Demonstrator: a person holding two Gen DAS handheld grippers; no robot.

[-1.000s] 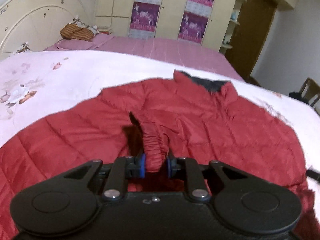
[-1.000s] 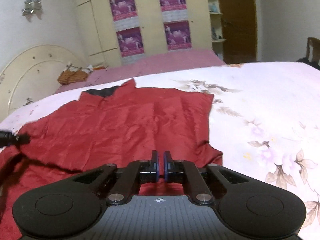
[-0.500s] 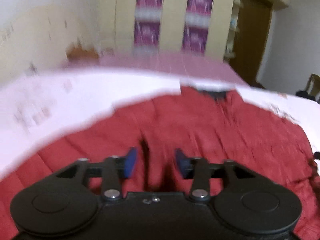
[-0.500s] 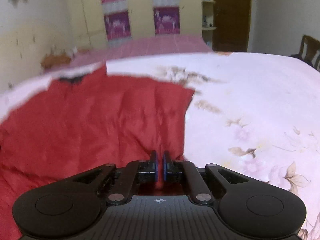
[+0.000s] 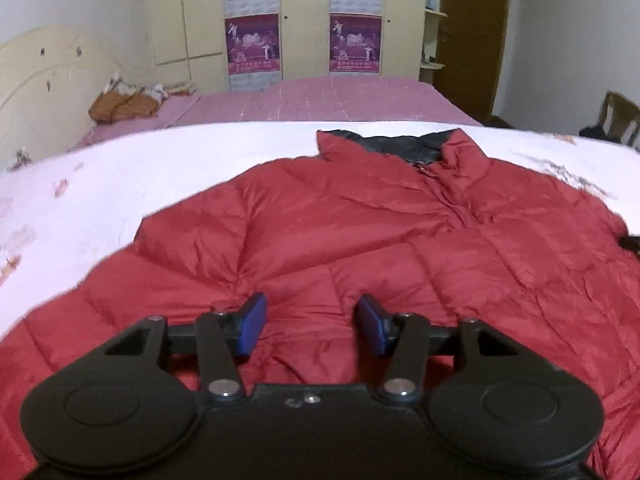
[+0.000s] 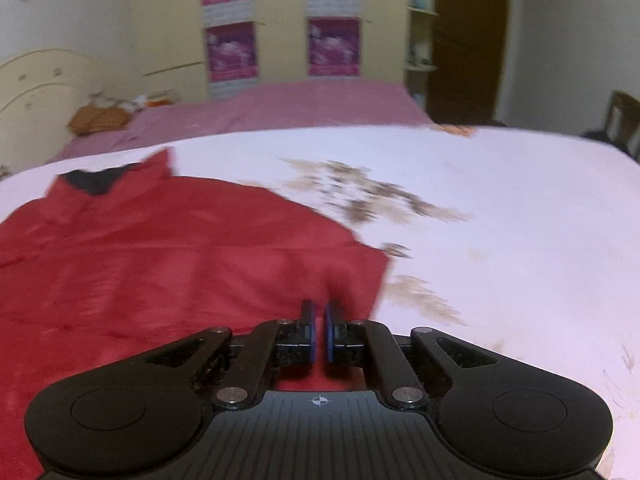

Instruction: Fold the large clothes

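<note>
Presently, jacket (image 5: 360, 240): spread flat on bed (image 5: 160, 168), ready for folding.
Left claw (image 5: 310, 330): apart, empty, just opened.
Right claw (image 6: 319, 334): clamped on jacket edge, apparently drawing it.

A white floral bedspread (image 5: 168, 168) fills the foreground. At twelve o'clock lie a pink sheet (image 5: 320, 100) and a poster-covered wardrobe (image 5: 304, 20); at ten o'clock, a cream headboard (image 5: 44, 80); at three o'clock, a wooden chair (image 5: 618, 118).
</note>
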